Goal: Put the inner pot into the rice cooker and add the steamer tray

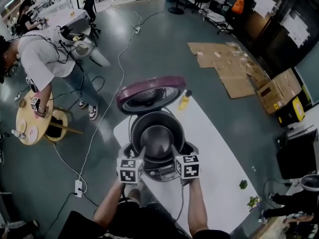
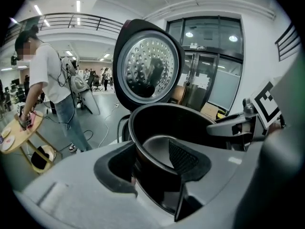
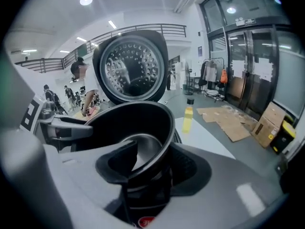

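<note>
- The left gripper (image 1: 140,152) is clamped on the near-left rim of the inner pot (image 1: 157,139), with one jaw inside the wall and one outside.
- The right gripper (image 1: 175,151) is clamped the same way on the near-right rim.
- The pot is held roughly level over the mouth of the rice cooker (image 1: 159,173) and seems to be part-way in. Full seating cannot be confirmed.
- Step judged: the pot is being lowered into the cooker body, so the first half of the task is not yet done.
- Both grips are on the near side only, so the far rim is likely to dip. The hands should be lowered together, with the rim kept level.
- The pot should be centred in the well before the last of the travel, since a tilted pot may jam on the wall.
- The outer jaws may get pinched against the cooker collar. Release should be made only once the weight is taken by the cooker, then the jaws lifted straight up.
- The lid (image 1: 149,94) stands open behind the pot and should not be knocked on withdrawal.
- The bottle (image 1: 185,100) stands on the table (image 1: 224,173) beyond the lid, out of the way.
- The steamer tray is not seen in any view and must be located next.
</note>
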The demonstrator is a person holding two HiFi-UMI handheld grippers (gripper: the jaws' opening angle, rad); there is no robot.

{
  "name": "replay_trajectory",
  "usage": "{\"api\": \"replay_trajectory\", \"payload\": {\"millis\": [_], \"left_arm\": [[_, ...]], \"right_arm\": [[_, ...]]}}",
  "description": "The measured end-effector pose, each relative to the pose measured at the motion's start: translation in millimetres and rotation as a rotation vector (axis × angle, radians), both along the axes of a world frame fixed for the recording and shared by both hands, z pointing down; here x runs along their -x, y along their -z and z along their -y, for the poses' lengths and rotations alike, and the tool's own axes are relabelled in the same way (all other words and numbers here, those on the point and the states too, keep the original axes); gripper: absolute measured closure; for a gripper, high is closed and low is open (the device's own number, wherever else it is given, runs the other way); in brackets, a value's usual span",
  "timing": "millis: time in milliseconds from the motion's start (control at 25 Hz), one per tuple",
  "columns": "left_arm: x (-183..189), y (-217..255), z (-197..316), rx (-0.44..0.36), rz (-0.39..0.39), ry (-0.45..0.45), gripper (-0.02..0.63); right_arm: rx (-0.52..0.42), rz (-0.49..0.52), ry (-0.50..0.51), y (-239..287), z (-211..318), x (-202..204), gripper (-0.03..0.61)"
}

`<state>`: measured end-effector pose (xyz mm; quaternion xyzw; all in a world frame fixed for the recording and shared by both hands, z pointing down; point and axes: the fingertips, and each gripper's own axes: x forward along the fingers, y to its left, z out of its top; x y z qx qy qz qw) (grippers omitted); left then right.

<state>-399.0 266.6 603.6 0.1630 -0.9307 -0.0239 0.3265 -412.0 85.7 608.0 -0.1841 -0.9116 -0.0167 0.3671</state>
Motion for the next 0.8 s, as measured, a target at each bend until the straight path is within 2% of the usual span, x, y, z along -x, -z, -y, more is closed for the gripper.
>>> {"api": "replay_trajectory", "payload": {"millis": [400,800], "left_arm": [[-6.0,-26.9,1.1,0.057,-0.105,-0.001,0.380],[-1.8,-27.9,3.1,0.097,-0.115,-0.006,0.379]], "right_arm": [[-0.136,-0.083,0.029,-16.6,0.8,-0.3,0.365],[-0.302,-0.180,0.050,-29.5,4.3,1.4,0.357]]}}
